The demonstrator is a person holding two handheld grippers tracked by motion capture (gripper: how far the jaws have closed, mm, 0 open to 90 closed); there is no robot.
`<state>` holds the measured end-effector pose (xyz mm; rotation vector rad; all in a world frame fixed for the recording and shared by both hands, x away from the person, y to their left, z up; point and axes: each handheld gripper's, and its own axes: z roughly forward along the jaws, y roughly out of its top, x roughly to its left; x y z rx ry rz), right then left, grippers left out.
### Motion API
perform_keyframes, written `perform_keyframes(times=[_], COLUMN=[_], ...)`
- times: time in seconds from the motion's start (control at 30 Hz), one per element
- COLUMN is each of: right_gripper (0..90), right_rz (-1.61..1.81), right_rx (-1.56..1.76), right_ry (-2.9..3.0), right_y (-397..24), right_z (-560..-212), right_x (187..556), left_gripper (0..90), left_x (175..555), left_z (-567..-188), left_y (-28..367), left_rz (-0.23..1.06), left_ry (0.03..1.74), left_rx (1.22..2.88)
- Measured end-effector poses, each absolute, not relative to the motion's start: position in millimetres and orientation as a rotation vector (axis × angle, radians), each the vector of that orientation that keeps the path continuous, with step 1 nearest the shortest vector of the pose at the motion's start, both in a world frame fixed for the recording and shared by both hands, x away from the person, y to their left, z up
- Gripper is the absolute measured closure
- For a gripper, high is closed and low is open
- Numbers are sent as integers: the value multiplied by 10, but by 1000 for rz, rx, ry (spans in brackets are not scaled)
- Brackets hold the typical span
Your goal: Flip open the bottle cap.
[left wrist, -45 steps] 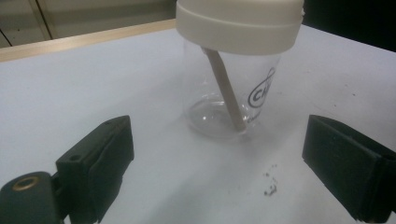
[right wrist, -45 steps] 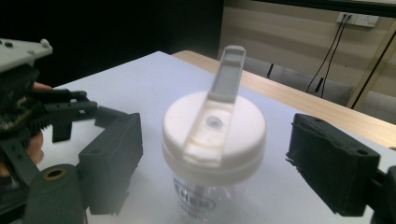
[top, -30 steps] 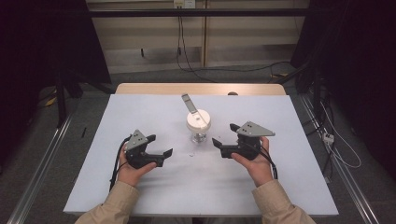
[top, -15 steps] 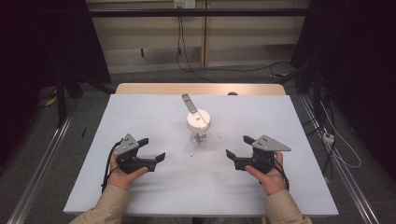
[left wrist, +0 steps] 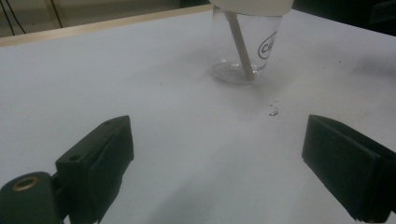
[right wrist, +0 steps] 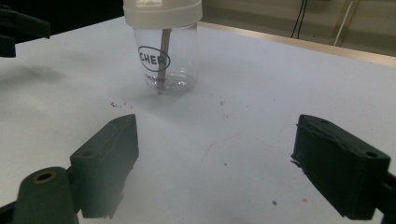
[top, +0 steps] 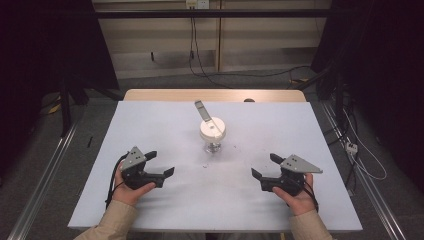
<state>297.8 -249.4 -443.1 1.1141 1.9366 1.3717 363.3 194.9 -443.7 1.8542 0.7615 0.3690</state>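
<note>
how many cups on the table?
1: a clear cup with a white lid and a stick through it, at table centre, between and beyond the two open grippers. Nothing looks hidden.

High cam overhead; tongs cams low, share jar.

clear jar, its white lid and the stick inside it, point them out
clear jar (right wrist: 180, 70), right gripper view, glass wall
white lid (top: 212, 129), high view, top face
stick (left wrist: 239, 44), left gripper view, mid shaft
</note>
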Motion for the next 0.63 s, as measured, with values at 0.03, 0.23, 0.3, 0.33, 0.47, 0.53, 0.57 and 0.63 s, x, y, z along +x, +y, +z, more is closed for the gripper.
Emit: perform_keyframes(times=[0.03, 0.23, 0.3, 0.33, 0.47, 0.53, 0.57, 0.63], right_gripper=[138, 137, 137, 137, 135, 134, 134, 132], right_rz=[1371, 1359, 1349, 1352, 1350, 1349, 1347, 1349], right_rx=[1115, 1128, 1131, 1133, 1136, 1136, 1137, 1139], right_ry=[1940, 1931, 1931, 1931, 1926, 1924, 1925, 1923], right_y=[-2509, -2608, -2639, -2650, -2678, -2680, -2681, -2684], right_z=[-4442, -4483, -4494, -4499, -4511, -4508, -4507, -4509], right_x=[2968, 2909, 2886, 2877, 2864, 2864, 2864, 2866], left_gripper=[88, 89, 91, 91, 91, 91, 91, 91], left_x=[3631, 3621, 3615, 3611, 3608, 3612, 3615, 3616], left_z=[-4433, -4435, -4439, -4441, -4448, -4452, -4452, -4454], left_y=[1954, 2028, 2067, 2084, 2127, 2137, 2141, 2145], left_rz=[371, 388, 391, 398, 400, 398, 398, 397], left_ry=[765, 766, 768, 771, 787, 795, 796, 799], left_rx=[1847, 1860, 1861, 1859, 1852, 1846, 1846, 1845])
